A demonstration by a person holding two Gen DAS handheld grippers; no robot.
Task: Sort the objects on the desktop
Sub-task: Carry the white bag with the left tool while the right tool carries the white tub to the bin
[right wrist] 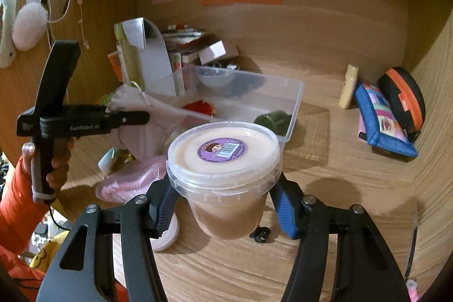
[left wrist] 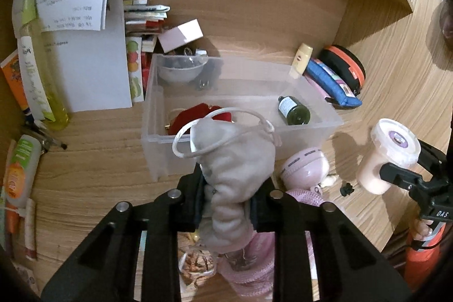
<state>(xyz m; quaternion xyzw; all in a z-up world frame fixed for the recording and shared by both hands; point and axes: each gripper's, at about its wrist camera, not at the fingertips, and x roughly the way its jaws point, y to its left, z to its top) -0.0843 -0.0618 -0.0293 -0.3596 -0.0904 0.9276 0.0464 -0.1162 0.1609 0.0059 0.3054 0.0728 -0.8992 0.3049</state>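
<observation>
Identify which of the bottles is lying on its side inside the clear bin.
The small dark green bottle with a label lies on its side in the clear bin; the tall yellow bottle stands outside it.

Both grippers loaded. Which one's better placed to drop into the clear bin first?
Left, probably. The left gripper grips the grey drawstring pouch, already overhanging the clear bin's near wall. The right gripper holds the lidded tub further from it.
</observation>
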